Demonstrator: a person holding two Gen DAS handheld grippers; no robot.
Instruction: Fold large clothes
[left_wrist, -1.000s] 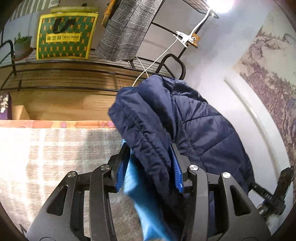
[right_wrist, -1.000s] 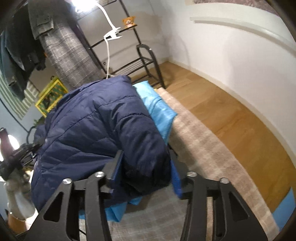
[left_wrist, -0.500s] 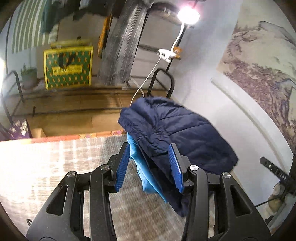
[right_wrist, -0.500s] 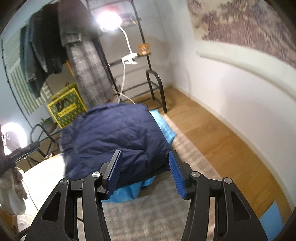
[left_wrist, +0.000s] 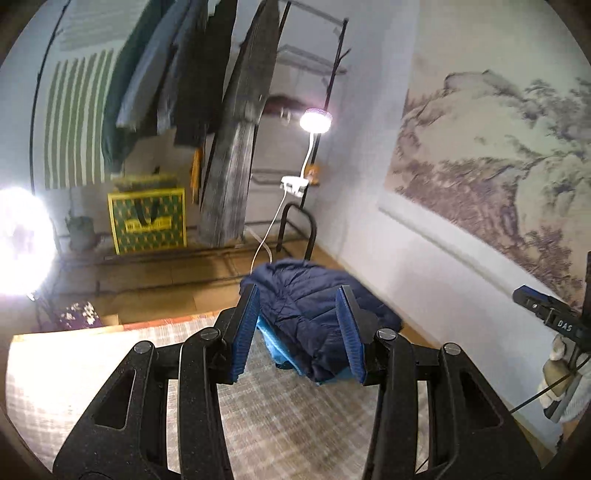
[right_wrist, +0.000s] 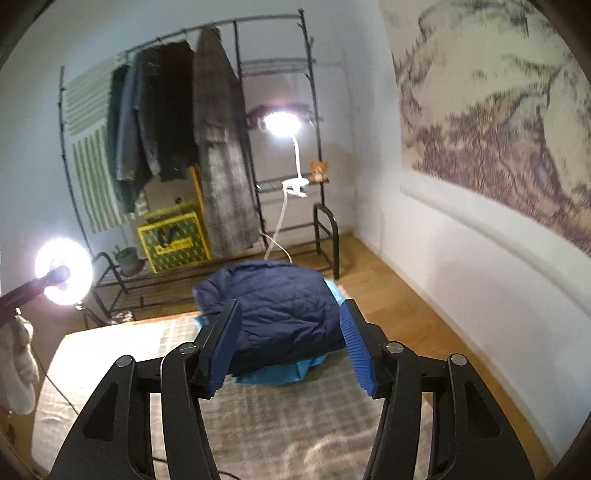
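A navy quilted puffer jacket (left_wrist: 306, 306) with a light blue lining lies folded in a bundle at the far end of a grey checked rug (left_wrist: 288, 413). It also shows in the right wrist view (right_wrist: 273, 310), with the lining (right_wrist: 273, 374) sticking out underneath. My left gripper (left_wrist: 297, 336) is open and empty, held above the rug short of the jacket. My right gripper (right_wrist: 286, 345) is open and empty too, raised and drawn back from the jacket.
A black clothes rack (right_wrist: 236, 122) with hanging coats stands behind the jacket, with a clip lamp (right_wrist: 280, 123) and a yellow-green bag (right_wrist: 171, 236). A ring light (right_wrist: 62, 271) stands at the left. A white wall (right_wrist: 461, 251) runs along the right beside wooden floor (right_wrist: 402, 317).
Both grippers have let go of the jacket, opened, and pulled up and back. The jacket has dropped onto the rug as a folded bundle.
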